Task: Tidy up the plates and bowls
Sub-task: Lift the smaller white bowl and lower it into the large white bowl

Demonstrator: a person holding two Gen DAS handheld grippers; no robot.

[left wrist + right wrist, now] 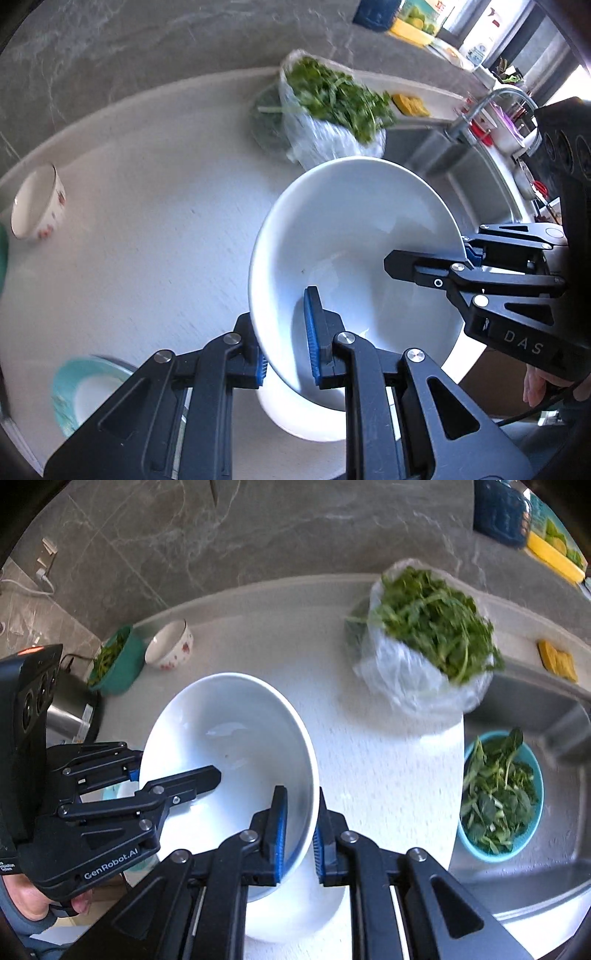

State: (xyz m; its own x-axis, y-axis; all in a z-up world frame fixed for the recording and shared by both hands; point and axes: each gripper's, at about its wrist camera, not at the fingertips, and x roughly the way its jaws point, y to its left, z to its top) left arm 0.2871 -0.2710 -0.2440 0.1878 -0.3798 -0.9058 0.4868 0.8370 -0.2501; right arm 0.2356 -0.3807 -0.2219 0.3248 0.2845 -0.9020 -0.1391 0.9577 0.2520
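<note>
A large white bowl [354, 236] [229, 731] hangs tilted above the pale counter [147, 240], carried by both grippers. My left gripper [286, 347] [177, 775] is shut on the bowl's left rim, one blue pad inside and one outside. My right gripper [299, 827] [424, 258] is shut on the opposite rim in the same way. A small flowered bowl [37, 203] [170, 646] lies tipped at the counter's far left. A teal-rimmed plate [85, 387] sits at the near left, partly hidden by my left gripper.
A plastic bag of leafy greens [332, 110] [424, 646] stands at the back of the counter. The steel sink [535, 867] on the right holds a teal bowl of greens [498, 794]. A green bowl of vegetables [118, 661] sits far left. A faucet [491, 103] rises behind the sink.
</note>
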